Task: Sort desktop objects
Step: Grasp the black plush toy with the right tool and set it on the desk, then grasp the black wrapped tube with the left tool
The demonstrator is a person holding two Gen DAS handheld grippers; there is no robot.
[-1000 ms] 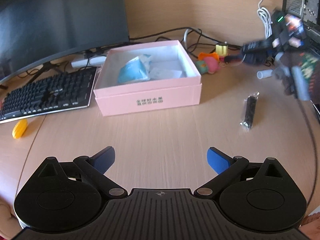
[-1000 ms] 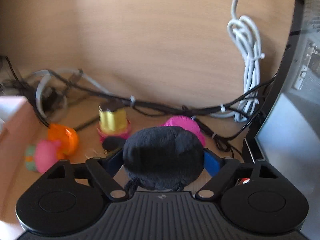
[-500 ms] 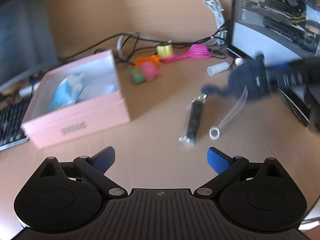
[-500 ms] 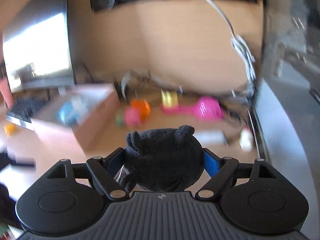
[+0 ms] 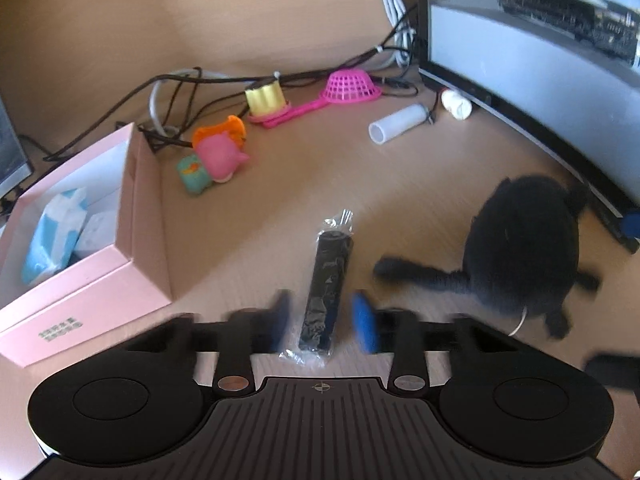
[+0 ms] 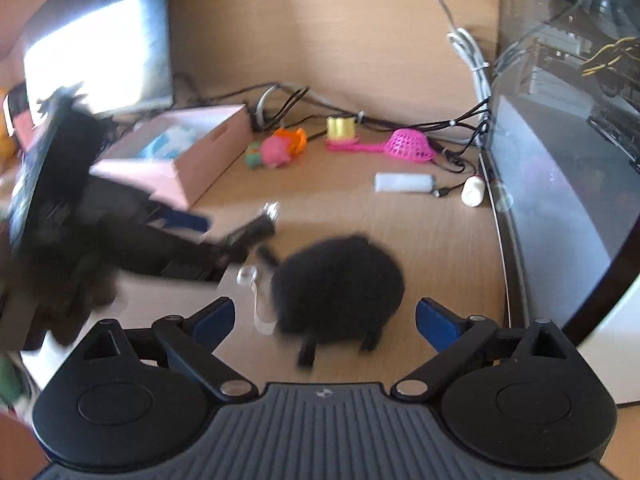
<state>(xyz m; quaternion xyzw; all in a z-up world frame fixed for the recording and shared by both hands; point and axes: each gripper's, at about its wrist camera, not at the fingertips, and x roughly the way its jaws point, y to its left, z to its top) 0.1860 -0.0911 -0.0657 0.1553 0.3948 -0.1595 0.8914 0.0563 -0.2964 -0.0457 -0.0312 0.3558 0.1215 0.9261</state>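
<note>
A black stick in clear wrap (image 5: 326, 280) lies on the wooden desk, reaching between the fingers of my left gripper (image 5: 322, 318). Those jaws are closing and blurred, and a narrow gap still shows on each side of the stick. To its right a black plush toy (image 5: 524, 248) with a white loop rests on the desk. In the right wrist view the same plush (image 6: 340, 284) sits blurred between the spread fingers of my right gripper (image 6: 324, 320), whose jaws are opening and touch nothing. The pink open box (image 5: 140, 220) stands left of the stick.
Small pink, orange and teal toys (image 5: 216, 156), a yellow toy (image 5: 266, 98), a pink strainer (image 5: 350, 88), a white tube (image 5: 396, 124) and a small white bottle (image 5: 456, 104) lie at the back among cables (image 5: 192, 80). A glass-sided computer case (image 5: 540, 52) blocks the right side.
My left gripper moved right and down over the wrapped stick and its jaws came together. My right gripper carried the plush forward from the back, then opened and let it go.
</note>
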